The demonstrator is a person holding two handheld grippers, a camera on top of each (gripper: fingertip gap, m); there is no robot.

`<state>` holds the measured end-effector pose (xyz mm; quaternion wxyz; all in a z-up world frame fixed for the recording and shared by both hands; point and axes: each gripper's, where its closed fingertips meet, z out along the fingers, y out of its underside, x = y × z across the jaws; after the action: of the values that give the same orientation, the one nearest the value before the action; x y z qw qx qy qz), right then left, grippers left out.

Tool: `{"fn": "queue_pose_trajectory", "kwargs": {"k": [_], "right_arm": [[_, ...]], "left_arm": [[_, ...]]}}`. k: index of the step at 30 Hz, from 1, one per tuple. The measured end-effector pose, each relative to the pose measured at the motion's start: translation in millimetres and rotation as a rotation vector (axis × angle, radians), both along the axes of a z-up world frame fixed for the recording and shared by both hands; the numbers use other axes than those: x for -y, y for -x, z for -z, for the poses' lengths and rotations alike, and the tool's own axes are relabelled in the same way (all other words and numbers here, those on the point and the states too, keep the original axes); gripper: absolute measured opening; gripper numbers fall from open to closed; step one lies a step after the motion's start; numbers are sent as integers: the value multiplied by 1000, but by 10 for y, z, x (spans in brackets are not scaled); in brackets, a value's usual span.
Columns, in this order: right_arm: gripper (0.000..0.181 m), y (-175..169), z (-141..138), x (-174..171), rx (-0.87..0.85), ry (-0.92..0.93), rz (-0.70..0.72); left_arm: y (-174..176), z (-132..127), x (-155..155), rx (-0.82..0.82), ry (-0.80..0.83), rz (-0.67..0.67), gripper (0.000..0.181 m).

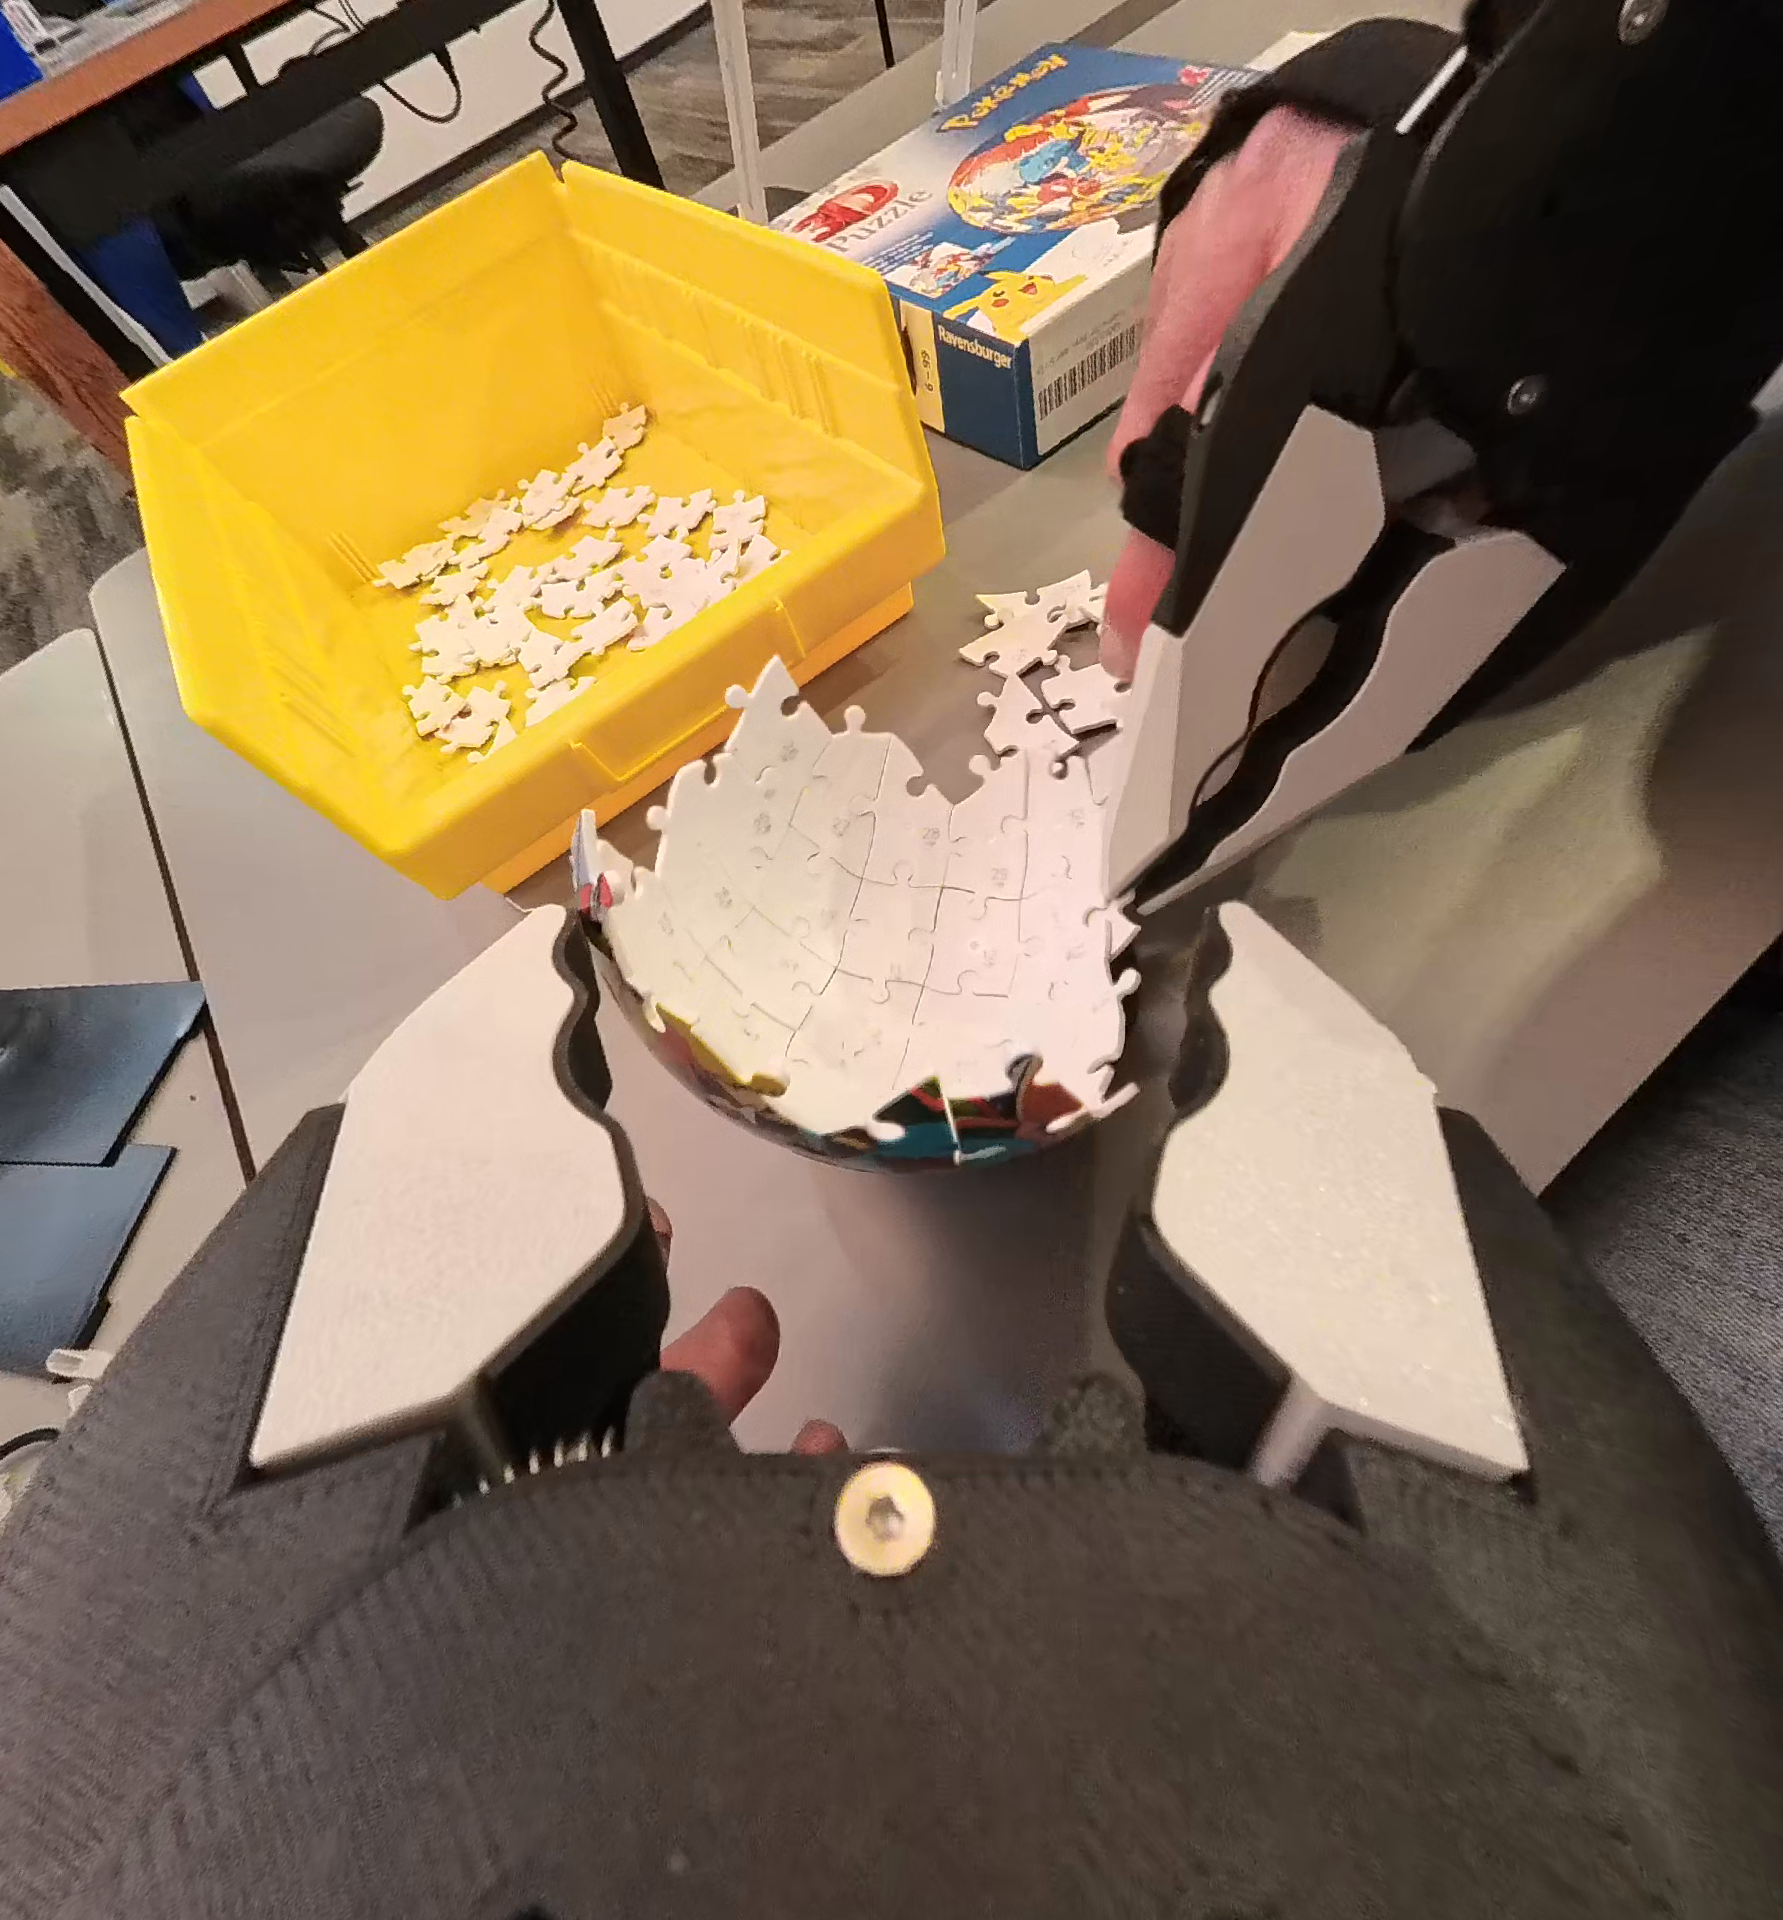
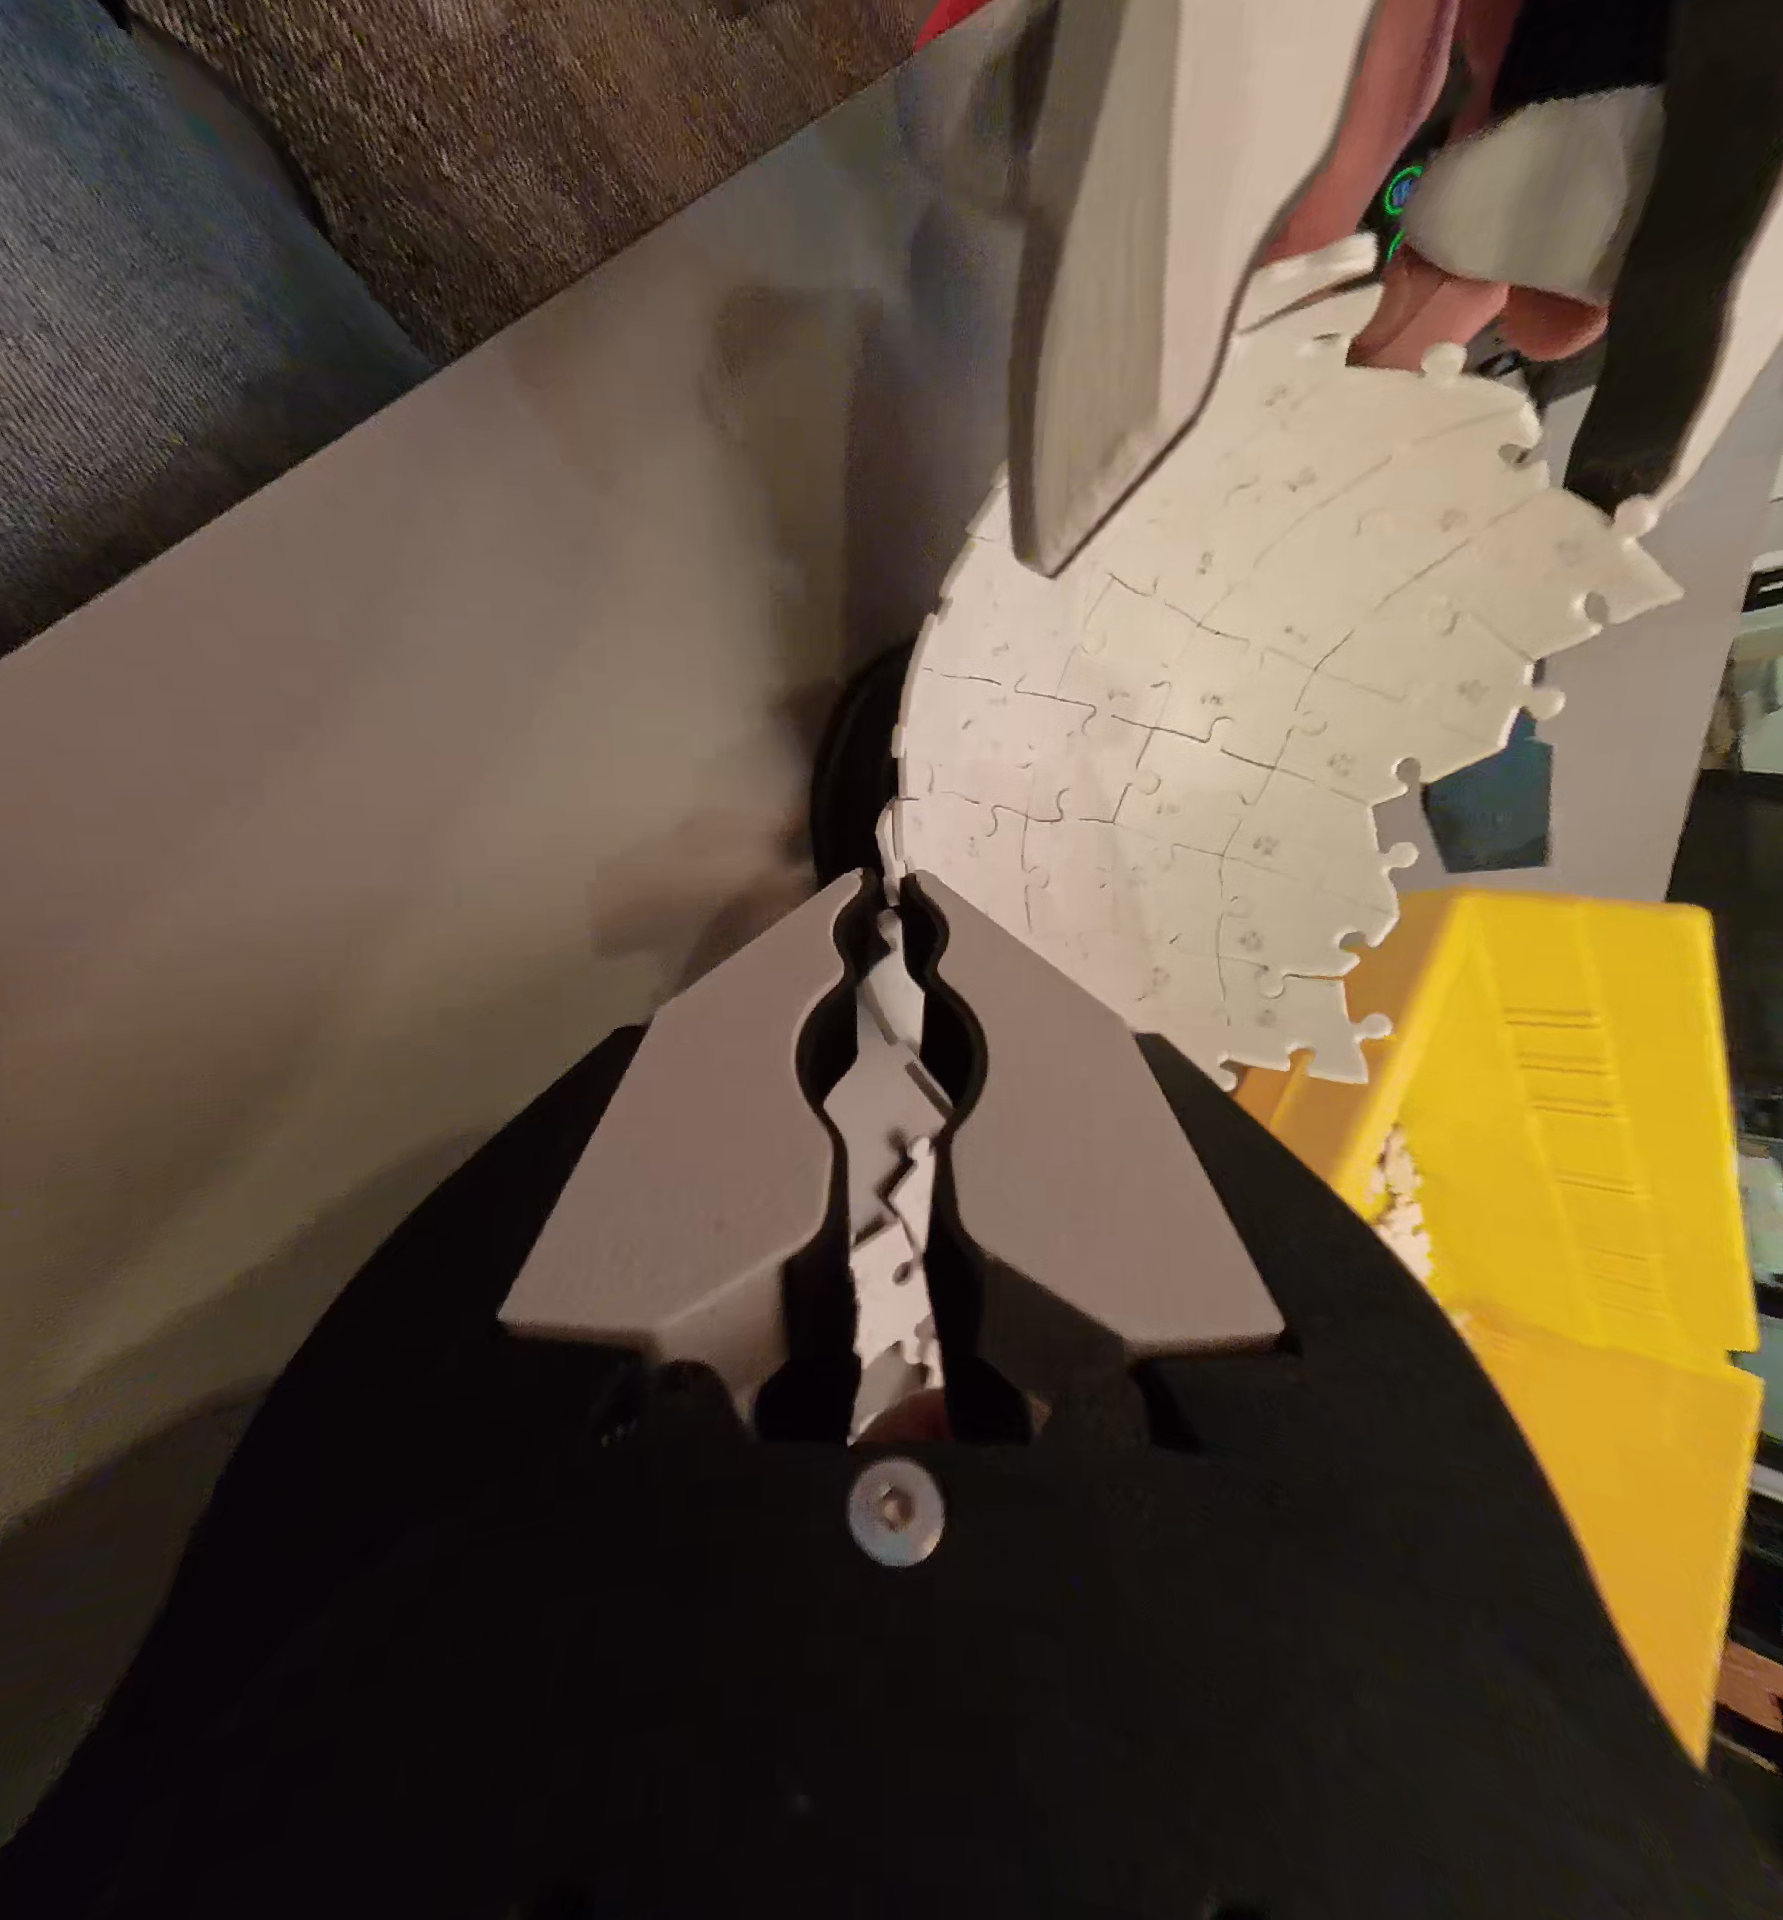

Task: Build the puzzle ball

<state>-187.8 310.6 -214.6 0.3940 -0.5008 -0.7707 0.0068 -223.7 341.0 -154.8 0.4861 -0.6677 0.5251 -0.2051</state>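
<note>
A: Puzzle ball [image 1: 866,935], half built and open like a bowl, is sitting on the grey table [image 1: 326,935] just in front of the yellow bin [image 1: 367,416] of loose pieces [image 1: 575,592]. How is it going to handle?

B: Light and thin-walled, I'm guessing; the jagged rim is likely flexing and popping apart if squeezed.

A: Where are the claws standing?

B: The left claw [image 1: 892,977] is spreading wide around the shell, fingers [image 1: 471,1174] either side, seemingly not pressing. The right claw [image 2: 892,904] is pinching nearly closed on the rim's edge, or on a piece there.

A: Best hold?

B: I'd be cradling the rounded printed outside low down, gently.
</note>
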Motion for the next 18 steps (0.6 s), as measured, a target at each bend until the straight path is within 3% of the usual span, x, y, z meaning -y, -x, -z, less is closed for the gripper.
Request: {"fn": "queue_pose_trajectory", "kwargs": {"k": [18], "right_arm": [[3,-26,-48,-4,68,-143,-18]], "left_arm": [[7,3,-39,2,3,-29,107]]}}
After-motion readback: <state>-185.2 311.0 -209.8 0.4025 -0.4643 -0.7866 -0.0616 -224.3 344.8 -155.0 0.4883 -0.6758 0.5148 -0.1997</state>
